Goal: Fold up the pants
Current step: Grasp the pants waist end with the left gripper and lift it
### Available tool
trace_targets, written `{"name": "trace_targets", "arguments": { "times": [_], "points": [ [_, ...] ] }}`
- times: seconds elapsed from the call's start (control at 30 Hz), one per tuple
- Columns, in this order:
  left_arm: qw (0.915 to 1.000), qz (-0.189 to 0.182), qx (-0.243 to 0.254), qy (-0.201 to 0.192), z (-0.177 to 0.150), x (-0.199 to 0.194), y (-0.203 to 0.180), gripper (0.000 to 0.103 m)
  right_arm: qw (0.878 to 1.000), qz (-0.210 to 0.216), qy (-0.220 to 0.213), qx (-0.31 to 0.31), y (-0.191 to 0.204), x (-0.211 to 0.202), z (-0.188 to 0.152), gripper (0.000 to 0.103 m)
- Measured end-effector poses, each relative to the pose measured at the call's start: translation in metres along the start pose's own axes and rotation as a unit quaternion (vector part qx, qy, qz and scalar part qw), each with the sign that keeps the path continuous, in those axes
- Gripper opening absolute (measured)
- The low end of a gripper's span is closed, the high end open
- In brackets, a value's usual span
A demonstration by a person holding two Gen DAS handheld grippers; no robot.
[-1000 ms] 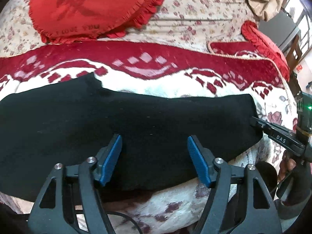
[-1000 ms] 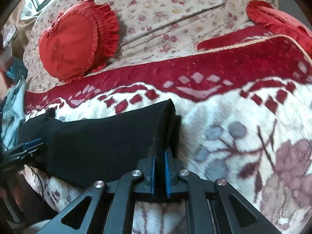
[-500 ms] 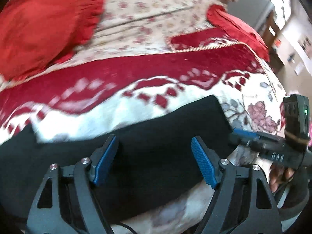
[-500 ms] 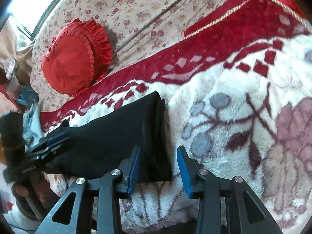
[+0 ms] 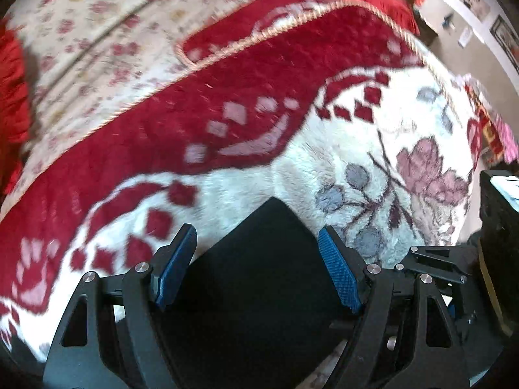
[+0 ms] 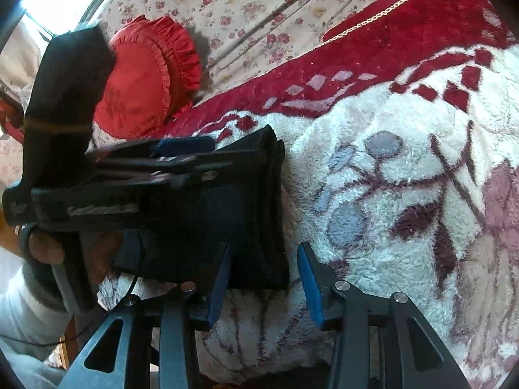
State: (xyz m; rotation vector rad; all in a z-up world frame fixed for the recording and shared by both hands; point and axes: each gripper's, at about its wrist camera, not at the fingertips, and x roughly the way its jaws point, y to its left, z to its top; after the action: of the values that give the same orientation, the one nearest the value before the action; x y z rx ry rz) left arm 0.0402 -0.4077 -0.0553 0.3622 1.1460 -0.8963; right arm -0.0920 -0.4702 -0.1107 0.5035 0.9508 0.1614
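Black pants [image 5: 259, 278] are lying folded on the fluffy red-and-white blanket [image 5: 246, 175], low in the centre of my left wrist view, with one corner pointing toward the middle of the frame. I am holding the left gripper [image 5: 258, 269] just above them, its blue pads [image 5: 339, 274] spread wide on either side of the cloth and gripping nothing. In the right wrist view the pants [image 6: 256, 214] are showing their stacked folded edge at centre frame. I am keeping the right gripper [image 6: 264, 287] at the bottom of that frame, its fingers parted and empty, sitting either side of the near corner of the stack. The left gripper [image 6: 181, 154] is crossing the left half of this view over the pants. A red ruffled cushion [image 6: 142, 74] is resting at the upper left on a floral sheet [image 6: 259, 6].
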Motion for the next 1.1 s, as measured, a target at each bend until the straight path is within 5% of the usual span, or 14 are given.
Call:
{"name": "trace_targets", "arguments": {
  "times": [0.13, 0.2, 0.27, 0.47, 0.8, 1.1],
  "points": [
    [0.9995, 0.021, 0.022, 0.004, 0.002, 0.014, -0.006, 0.076, 1.000, 0.016, 0.007, -0.004, -0.002, 0.005, 0.003, 0.042],
    [0.9985, 0.033, 0.043, -0.001, -0.001, 0.015, -0.013, 0.059, 1.000, 0.017, 0.012, -0.019, 0.001, 0.007, 0.004, 0.042],
    [0.9983, 0.028, 0.051, -0.010, -0.003, 0.013, -0.015, 0.042, 0.999, 0.024, 0.011, -0.027, 0.004, 0.010, 0.004, 0.029],
    [0.9993, -0.016, 0.013, -0.032, -0.007, -0.007, 0.000, 0.020, 0.999, 0.035, -0.006, -0.034, 0.014, 0.006, 0.006, 0.014],
    [0.9883, -0.028, -0.016, -0.149, -0.040, -0.141, 0.041, 0.020, 0.988, 0.073, -0.081, -0.111, 0.112, -0.049, 0.019, 0.013],
    [0.9777, 0.023, -0.107, -0.179, -0.110, -0.197, 0.122, 0.019, 0.971, 0.133, -0.047, -0.194, 0.218, -0.010, 0.013, 0.013]
  ]
}}
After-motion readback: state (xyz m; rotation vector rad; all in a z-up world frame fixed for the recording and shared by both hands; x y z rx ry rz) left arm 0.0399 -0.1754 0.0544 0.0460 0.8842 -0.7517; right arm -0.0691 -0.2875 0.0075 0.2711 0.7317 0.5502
